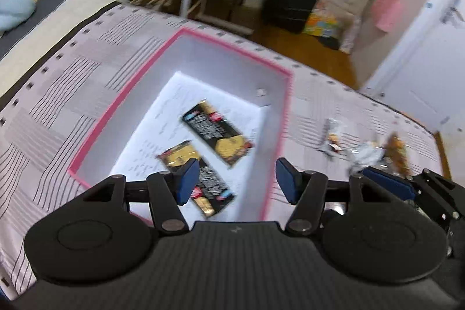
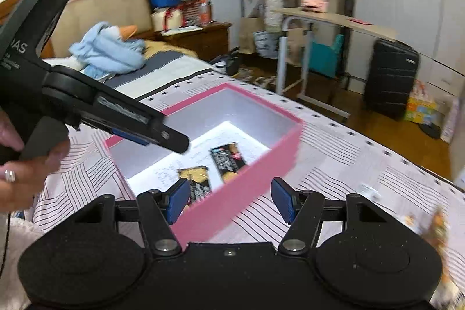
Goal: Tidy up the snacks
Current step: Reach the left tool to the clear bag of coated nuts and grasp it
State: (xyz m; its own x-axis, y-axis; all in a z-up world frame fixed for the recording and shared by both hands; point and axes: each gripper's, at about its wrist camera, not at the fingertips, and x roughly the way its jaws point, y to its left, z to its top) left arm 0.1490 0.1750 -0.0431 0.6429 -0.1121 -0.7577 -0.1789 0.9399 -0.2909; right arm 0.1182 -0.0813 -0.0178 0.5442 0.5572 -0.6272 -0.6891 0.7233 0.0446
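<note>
Box point(image 1: 286, 95) on the bed holds two snack packs point(image 1: 216, 135). Left gripper point(image 1: 237, 179) hovers above, fingers wide and empty. Right gripper point(image 2: 228, 201) gapes wide too; loose snacks point(image 1: 375, 153) lie at three o'clock.

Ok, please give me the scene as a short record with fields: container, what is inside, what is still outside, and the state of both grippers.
container: pink box, open, on the striped bed cover
inside: two black-and-gold snack packets, lying flat
outside: loose snacks on the cover, to the right of the box
left gripper: open, empty, above the box
right gripper: open, empty, near the box
</note>
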